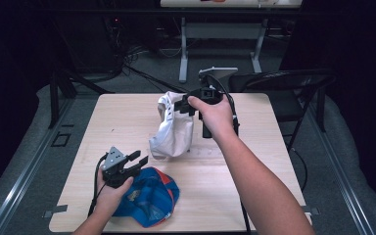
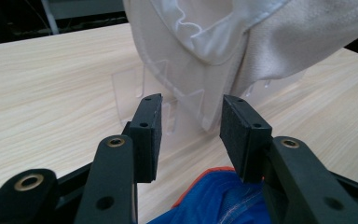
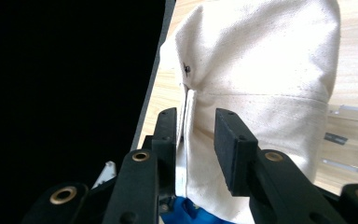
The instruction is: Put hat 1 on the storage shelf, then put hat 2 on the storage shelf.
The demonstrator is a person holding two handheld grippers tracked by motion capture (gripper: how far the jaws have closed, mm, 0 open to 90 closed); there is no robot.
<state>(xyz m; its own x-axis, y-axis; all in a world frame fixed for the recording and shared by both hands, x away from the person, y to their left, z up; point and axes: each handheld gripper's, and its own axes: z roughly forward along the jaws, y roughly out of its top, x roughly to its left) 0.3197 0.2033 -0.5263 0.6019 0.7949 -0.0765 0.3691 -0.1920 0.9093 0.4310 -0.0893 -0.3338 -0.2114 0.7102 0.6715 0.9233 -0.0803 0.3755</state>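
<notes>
With both our grippers' jaws apart, left gripper over the blue cloth cap, right gripper loosely straddling the white canvas cap, it could slump off the clear plastic stand.

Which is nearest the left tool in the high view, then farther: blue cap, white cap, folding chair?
1. Blue cap: right beside the left tool, at the near table edge.
2. White cap: mid-table, at the right tool.
3. Folding chair: beyond the table's far right corner.
</notes>
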